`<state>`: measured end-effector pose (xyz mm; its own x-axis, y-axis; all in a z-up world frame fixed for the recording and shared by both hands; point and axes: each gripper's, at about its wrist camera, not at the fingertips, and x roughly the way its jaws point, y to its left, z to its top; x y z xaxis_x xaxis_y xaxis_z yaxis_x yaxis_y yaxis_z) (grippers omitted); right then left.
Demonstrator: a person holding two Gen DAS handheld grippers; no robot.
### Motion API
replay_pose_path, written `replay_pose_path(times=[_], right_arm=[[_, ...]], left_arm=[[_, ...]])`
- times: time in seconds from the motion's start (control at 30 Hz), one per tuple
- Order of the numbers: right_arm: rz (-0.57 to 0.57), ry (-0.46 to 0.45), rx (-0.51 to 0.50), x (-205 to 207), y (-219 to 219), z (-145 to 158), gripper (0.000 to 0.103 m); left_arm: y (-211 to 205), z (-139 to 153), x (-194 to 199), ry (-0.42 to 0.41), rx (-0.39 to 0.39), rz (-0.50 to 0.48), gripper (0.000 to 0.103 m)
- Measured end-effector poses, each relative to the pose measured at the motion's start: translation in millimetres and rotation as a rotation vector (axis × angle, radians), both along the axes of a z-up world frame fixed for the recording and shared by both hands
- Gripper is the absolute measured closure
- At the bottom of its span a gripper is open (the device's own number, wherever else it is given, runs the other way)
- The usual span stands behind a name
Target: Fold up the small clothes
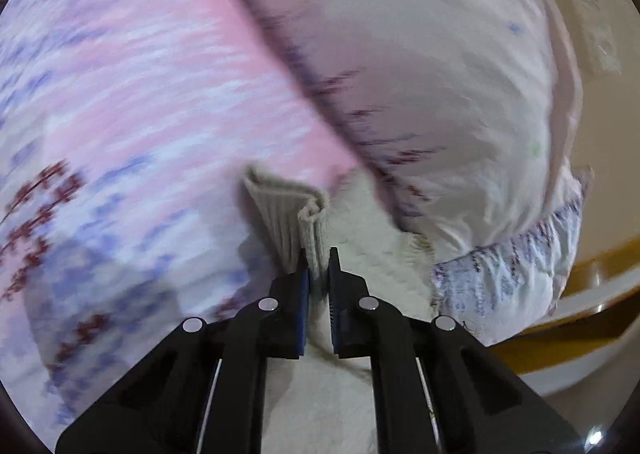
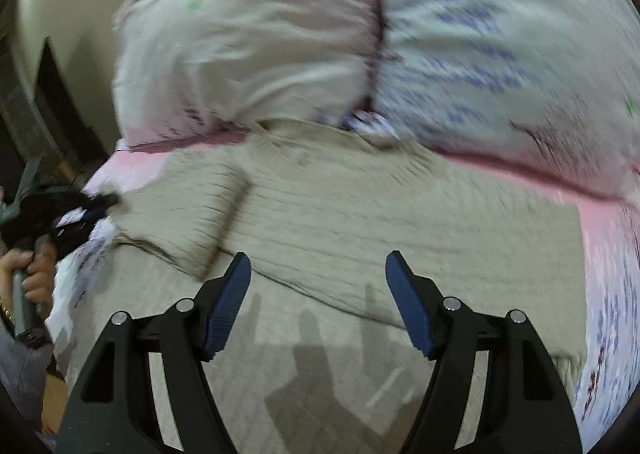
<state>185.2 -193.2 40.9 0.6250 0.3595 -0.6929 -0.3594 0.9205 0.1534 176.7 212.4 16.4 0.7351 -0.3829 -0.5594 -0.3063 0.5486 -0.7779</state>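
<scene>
ribbed cuff pinched on the left, right gripper spread over the knit

left wrist view: left gripper (image 1: 319, 254) at lower centre, closed down on the ribbed cuff of a beige knit sweater (image 1: 292, 210), blue pads pressed against the fabric from both sides. cuff standing up out of the fingertips, bunched and folded at its top edge, just above centre. more of the same beige knit below and to the right of the gripper. behind it, a pink floral bedsheet (image 1: 168, 66) across the left half of the frame, badly blurred. white pillow (image 1: 420, 54) filling the upper right, its ruffled patterned edge at lower right. beige wall and a wooden strip at the far right edge.

right wrist view: right gripper (image 2: 318, 266) at lower centre, spread wide, nothing between the blue pads, poised above the sweater (image 2: 360, 206). sweater spread flat across the middle of the frame on the bedsheet (image 2: 600, 238), one sleeve folded in at centre left. gripper shadow on the knit near the bottom. two pillows (image 2: 248, 46) side by side along the top, touching the sweater's far edge. left gripper (image 2: 80, 210) at the left edge, small and blurred, with the person's hand (image 2: 34, 274) wrapped around its handle below.
</scene>
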Motion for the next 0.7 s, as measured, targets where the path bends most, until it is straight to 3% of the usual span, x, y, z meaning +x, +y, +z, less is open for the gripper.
replay_pose_path(times=[0.2,0.3,0.4,0.53,0.7], right_arm=[[0.024,0.001,0.057,4.3,0.2,-2.7,0.034],[-0.001,0.054,0.155,13.2,-17.1,-8.4,0.035],[-0.031,0.12,0.284,23.3,-43.6,-15.2,0.035],[-0.05,0.195,0.458,32.8,-81.1,-27.2,0.035],[-0.075,0.316,0.655,42.4,-117.4,-48.7,0.032]], left_arm=[[-62.5,47.5,28.3,-0.216,-0.02,-0.18,0.096],[-120.3,57.2,48.3,-0.297,-0.042,-0.314,0.096],[-162.9,51.5,61.1,-0.296,-0.067,-0.428,0.096],[-215.0,28.0,81.8,-0.2,-0.071,-0.558,0.096],[-271.1,15.8,87.2,-0.149,0.04,-0.769,0.095]])
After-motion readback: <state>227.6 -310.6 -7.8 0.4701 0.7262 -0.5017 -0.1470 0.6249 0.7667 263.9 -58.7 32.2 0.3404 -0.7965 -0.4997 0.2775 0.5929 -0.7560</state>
